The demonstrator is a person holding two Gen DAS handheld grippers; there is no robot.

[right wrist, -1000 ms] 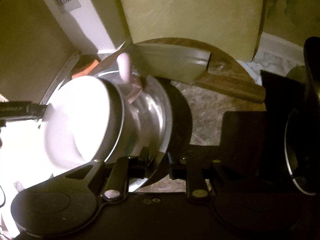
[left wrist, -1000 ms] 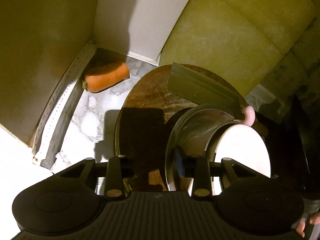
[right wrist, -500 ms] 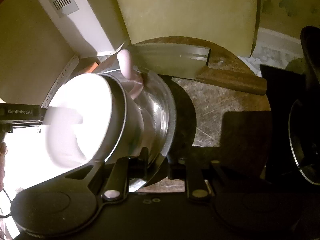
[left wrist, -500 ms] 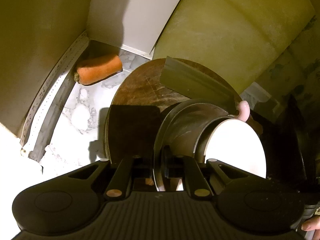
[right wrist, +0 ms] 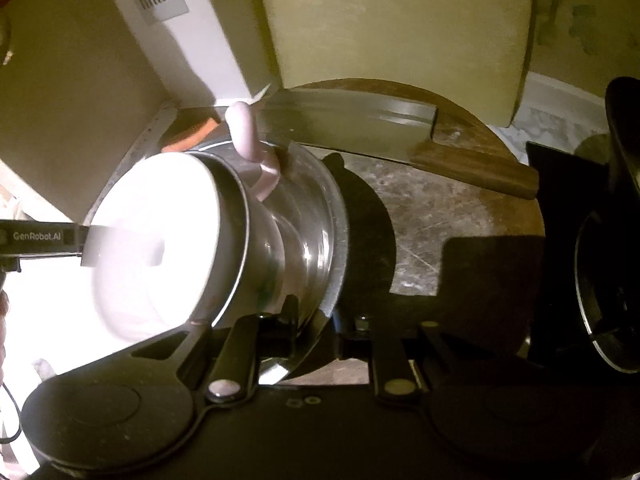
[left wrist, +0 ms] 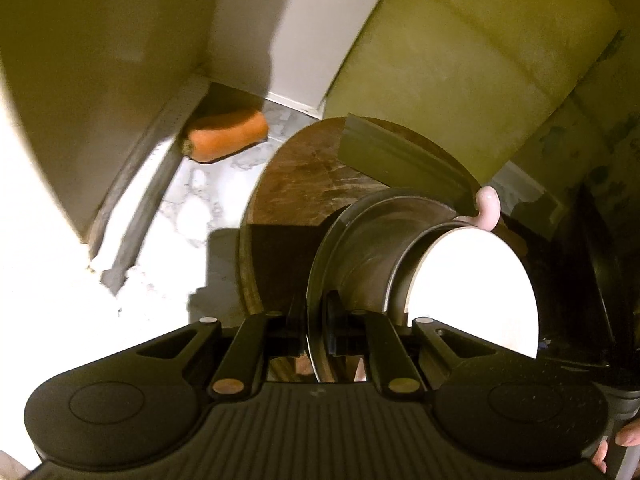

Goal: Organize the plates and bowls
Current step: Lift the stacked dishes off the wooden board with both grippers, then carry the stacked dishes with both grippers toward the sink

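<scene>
A white marbled counter (left wrist: 180,216) runs into a corner of pale walls, dimly lit, with a bright glare at the lower left. In the left wrist view, a metal strip lies along the foot of the left wall, and an orange carrot piece (left wrist: 226,134) rests in the corner beside it. Next comes a round wooden cutting board (left wrist: 304,176) with a cleaver (left wrist: 400,160) lying across its far edge; a large yellowish board (left wrist: 472,60) leans upright against the wall behind it. Above the board's right part, a steel bowl (left wrist: 360,248) is held tipped on its side, with a white bowl (left wrist: 476,284) nested in it and a pink utensil handle (left wrist: 489,210) sticking out at the top between them. The left tool (left wrist: 316,316) is clamped shut on the steel bowl's rim, one finger on each side of the thin edge.

In the right wrist view, the same stack sits at the left, the white bowl (right wrist: 156,240) facing the glare and the steel bowl (right wrist: 308,236) behind it. The right tool (right wrist: 316,320) pinches the steel bowl's lower rim between nearly closed fingers. Right of it lie the cutting board (right wrist: 440,216) and the cleaver's wooden handle (right wrist: 480,172), and at the far right edge a dark glass lid (right wrist: 600,292) stands in shadow
</scene>
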